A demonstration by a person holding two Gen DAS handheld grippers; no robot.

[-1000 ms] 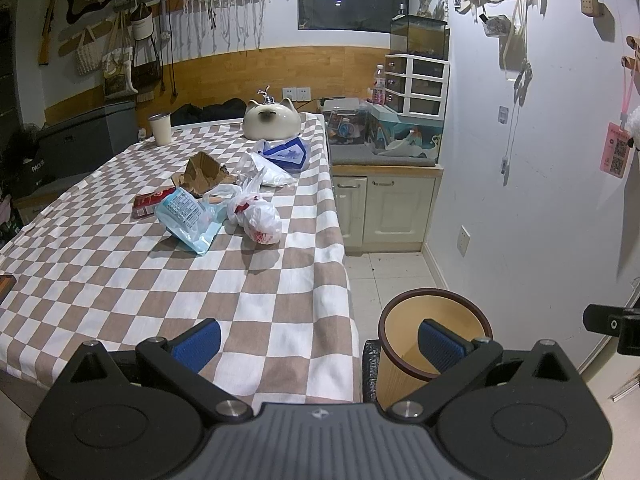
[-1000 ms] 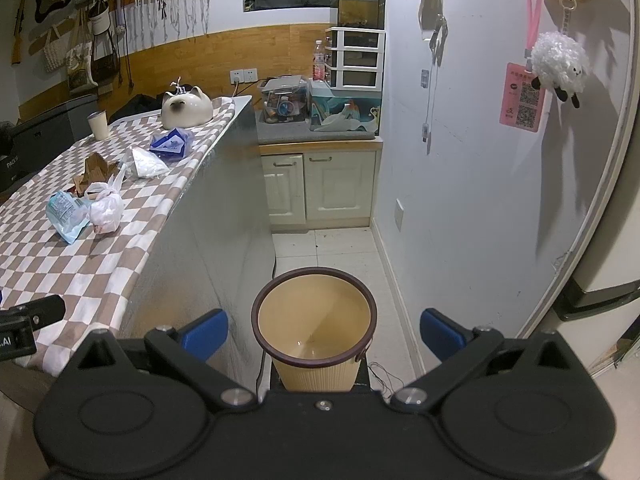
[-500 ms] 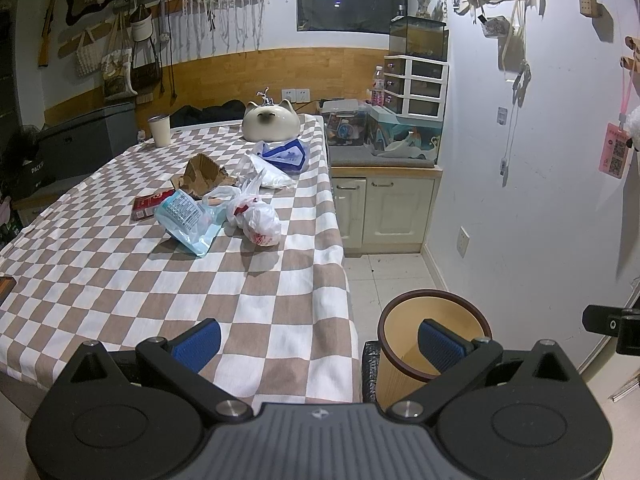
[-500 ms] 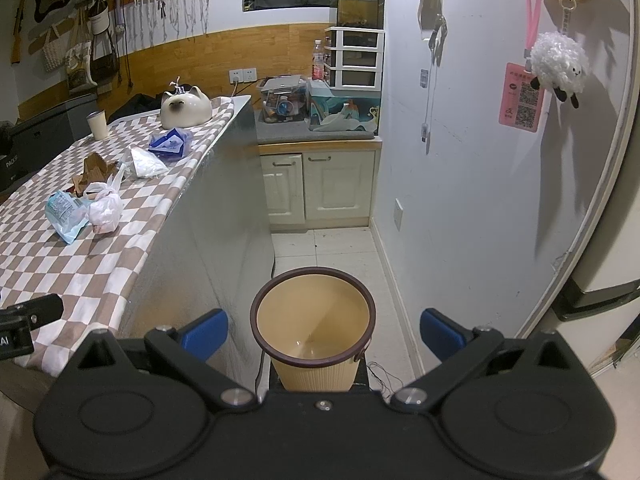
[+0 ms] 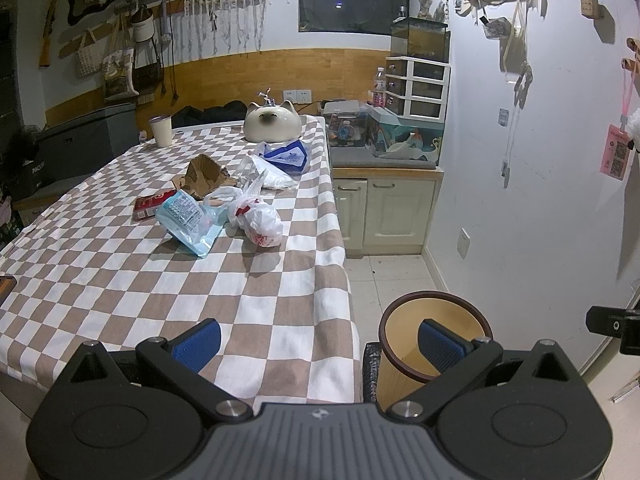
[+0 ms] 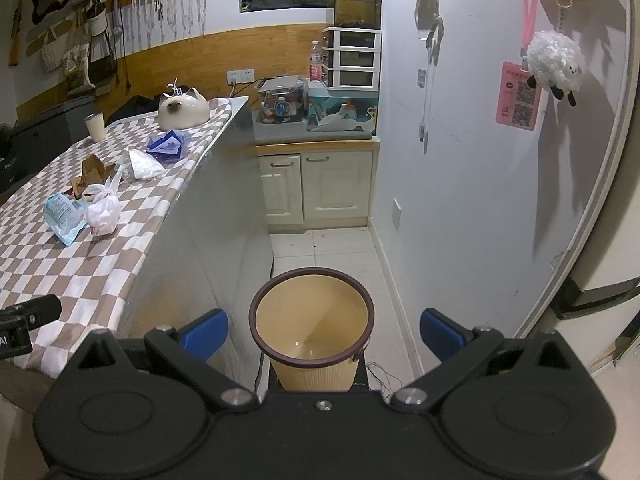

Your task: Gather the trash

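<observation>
Both claws, left (image 5: 318, 344) and right (image 6: 324, 330), are hanging spread and holding nothing near the bin (image 6: 312, 320), trash (image 5: 256, 220) sitting on the desk (image 5: 120, 264).

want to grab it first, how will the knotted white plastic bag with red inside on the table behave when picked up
The knotted white plastic bag with red inside looks thin and crumpled, so it will probably deform and sag in the jaws. It seems small and lightly filled, likely light. Its loose knotted tails stick up, probably the easiest spot to pinch.
</observation>
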